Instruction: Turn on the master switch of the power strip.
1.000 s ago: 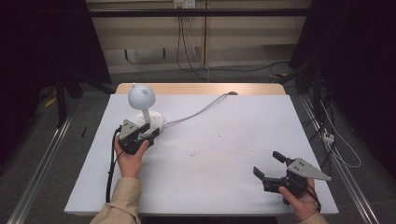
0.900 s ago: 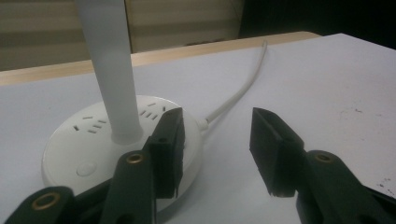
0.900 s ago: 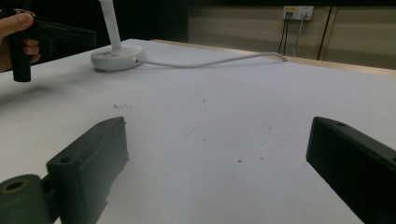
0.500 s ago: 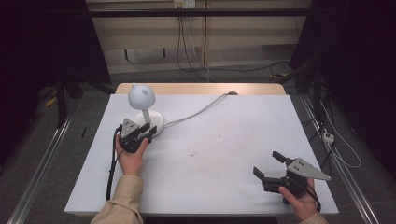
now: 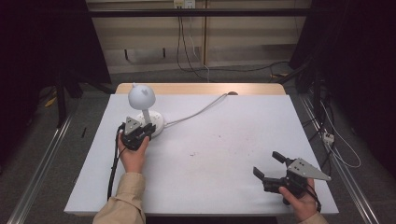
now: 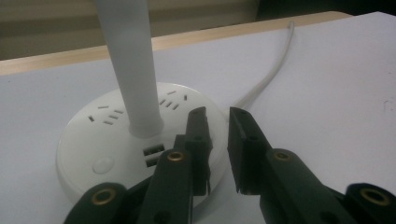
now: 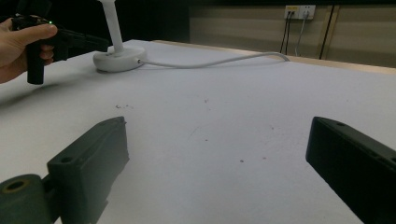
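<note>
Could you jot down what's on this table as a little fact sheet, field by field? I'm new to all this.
Surface: white table, wooden strip at its far edge
Main object: white desk lamp with round head, slim stem and round base with sockets
Cord: white cable running from the base toward the far edge
Left gripper: over the base's near rim, jaws nearly closed, nothing between them
Right gripper: near the table's front right, jaws wide open, empty

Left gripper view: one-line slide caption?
Left gripper, jaws nearly closed, poised over the white lamp base beside its stem.
</note>
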Available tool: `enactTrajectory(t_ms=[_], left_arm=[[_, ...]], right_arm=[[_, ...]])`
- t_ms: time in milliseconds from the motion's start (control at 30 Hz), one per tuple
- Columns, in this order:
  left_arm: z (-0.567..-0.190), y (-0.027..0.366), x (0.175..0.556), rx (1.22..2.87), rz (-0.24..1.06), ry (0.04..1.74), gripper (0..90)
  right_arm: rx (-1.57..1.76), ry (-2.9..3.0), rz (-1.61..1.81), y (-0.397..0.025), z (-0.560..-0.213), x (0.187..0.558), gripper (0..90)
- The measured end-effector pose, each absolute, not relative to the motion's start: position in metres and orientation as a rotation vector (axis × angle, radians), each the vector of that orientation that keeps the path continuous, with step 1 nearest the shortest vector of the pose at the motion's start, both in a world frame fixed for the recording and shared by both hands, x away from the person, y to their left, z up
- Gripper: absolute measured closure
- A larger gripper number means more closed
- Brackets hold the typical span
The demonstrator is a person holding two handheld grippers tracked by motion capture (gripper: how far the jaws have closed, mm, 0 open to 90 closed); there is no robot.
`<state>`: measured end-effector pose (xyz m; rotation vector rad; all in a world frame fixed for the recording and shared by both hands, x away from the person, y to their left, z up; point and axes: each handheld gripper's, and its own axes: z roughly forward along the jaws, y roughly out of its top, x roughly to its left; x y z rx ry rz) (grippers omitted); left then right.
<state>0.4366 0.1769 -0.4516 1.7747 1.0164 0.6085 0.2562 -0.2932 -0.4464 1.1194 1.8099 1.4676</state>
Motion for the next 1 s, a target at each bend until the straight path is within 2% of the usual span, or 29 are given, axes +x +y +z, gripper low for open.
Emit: enactTrajectory(t_ms=[733, 1000], left_arm=[[-0.4534, 0.1719, 0.445, 1.78, 0.61, 1.055, 90.0], [-0.4544, 0.1711, 0.4471, 1.771, 0.614, 1.072, 90.0]], right_arm=[[1.11, 1.821, 1.465, -0.2906, -0.447, 0.256, 5.6], [1.108, 1.821, 1.463, -0.2906, -0.4468, 0.2561, 5.6]])
